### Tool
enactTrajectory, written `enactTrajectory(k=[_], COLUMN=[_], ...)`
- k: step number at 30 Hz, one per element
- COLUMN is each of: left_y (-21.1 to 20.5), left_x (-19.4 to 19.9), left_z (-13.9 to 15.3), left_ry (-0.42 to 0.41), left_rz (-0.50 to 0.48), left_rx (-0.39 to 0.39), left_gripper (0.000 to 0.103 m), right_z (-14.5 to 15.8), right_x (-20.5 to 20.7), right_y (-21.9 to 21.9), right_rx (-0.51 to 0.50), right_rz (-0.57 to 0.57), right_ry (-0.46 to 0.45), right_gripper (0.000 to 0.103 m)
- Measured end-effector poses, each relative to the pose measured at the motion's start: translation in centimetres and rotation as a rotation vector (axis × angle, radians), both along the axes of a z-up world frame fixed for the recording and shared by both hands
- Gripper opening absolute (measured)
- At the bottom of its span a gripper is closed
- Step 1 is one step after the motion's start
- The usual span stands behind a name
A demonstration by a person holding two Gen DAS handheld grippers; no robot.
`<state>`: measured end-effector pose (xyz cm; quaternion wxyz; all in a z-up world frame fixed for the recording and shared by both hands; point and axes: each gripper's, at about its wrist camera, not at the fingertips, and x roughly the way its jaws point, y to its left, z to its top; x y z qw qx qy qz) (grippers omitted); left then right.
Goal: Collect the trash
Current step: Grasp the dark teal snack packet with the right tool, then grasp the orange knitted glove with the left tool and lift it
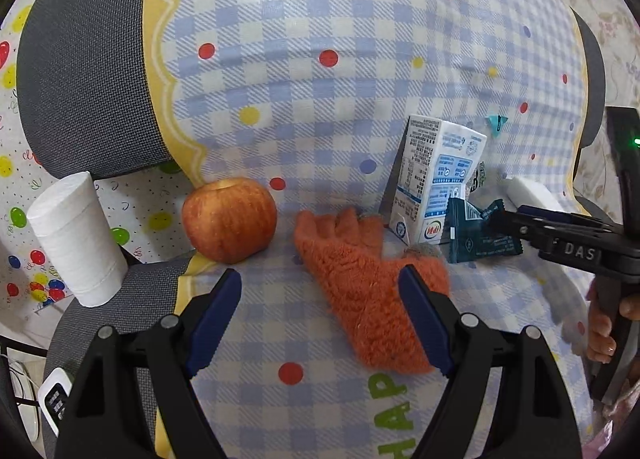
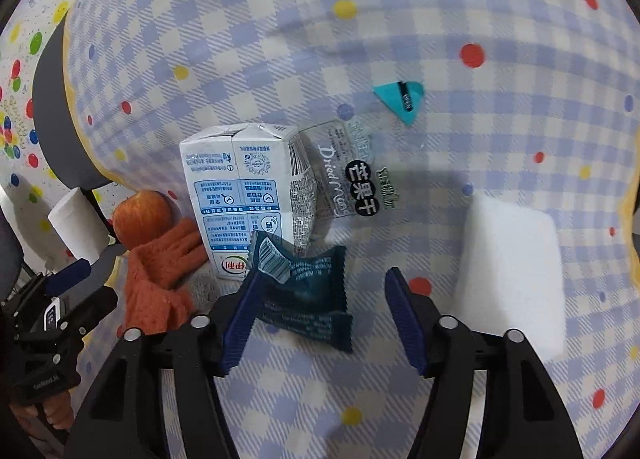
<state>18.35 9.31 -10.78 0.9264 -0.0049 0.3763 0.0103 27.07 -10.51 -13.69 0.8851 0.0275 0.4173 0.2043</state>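
On the checked blanket stands a white and blue milk carton [image 1: 436,183] [image 2: 244,199]. A dark teal snack wrapper [image 1: 480,235] [image 2: 308,291] lies at its foot. Behind the carton lies a clear dried-mango wrapper [image 2: 356,175], and farther back a small torn teal scrap [image 1: 497,123] [image 2: 400,99]. My right gripper [image 2: 320,313] is open, with the teal wrapper partly between its blue fingers; no pad presses on it. My left gripper [image 1: 324,323] is open above the blanket, its right finger over an orange glove [image 1: 360,283] [image 2: 160,279].
A red apple [image 1: 230,219] [image 2: 140,215] rests left of the glove. A white paper roll [image 1: 76,239] [image 2: 78,225] stands at the chair's left edge. A white sponge block [image 2: 512,267] [image 1: 532,195] lies right of the wrappers. The blanket [image 1: 320,99] covers a grey mesh chair [image 1: 84,71].
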Motion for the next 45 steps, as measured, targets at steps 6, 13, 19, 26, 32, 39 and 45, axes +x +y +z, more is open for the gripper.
enactTrajectory(k=[6,13,19,26,32,39,45], left_y=[0.1,0.5,-0.2,-2.1,-3.0,-2.0,-1.0], left_x=[-0.1,-1.3,-2.4,-0.9,0.9,-2.6,-7.6], left_z=[-0.5,-0.1,0.6,-0.2,-2.2,1.5,8.1], left_ry=[0.025,0.021,0.005,0.039,0.105,-0.070,-0.256], left_rz=[0.007,0.006,-0.026,-0.045,-0.056,-0.054,-0.123], left_rx=[-0.017,-0.014,-0.023,-0.066,-0.098,-0.073,-0.105], left_gripper=[0.079,0.079,0.079,0.079,0.061,0.019,0.018], right_z=[-0.8,1.1,4.3,5.4,5.0,6.1,8.1], right_x=[1.5,-2.8,-7.4,-10.6,-12.1,-13.8,-15.9], right_y=[1.0,1.5,-0.1,-2.9,-4.2,-4.9,-5.4], right_rx=[0.034,-0.012,-0.133,-0.131,-0.140,-0.118,-0.076], right_rz=[0.062,0.116,-0.016,-0.079,-0.103,-0.128,-0.144], right_ry=[0.060,-0.054,-0.183,-0.174,-0.165,-0.202,-0.262], right_gripper=[0.061,0.020,0.014,0.016,0.016,0.016,0.016])
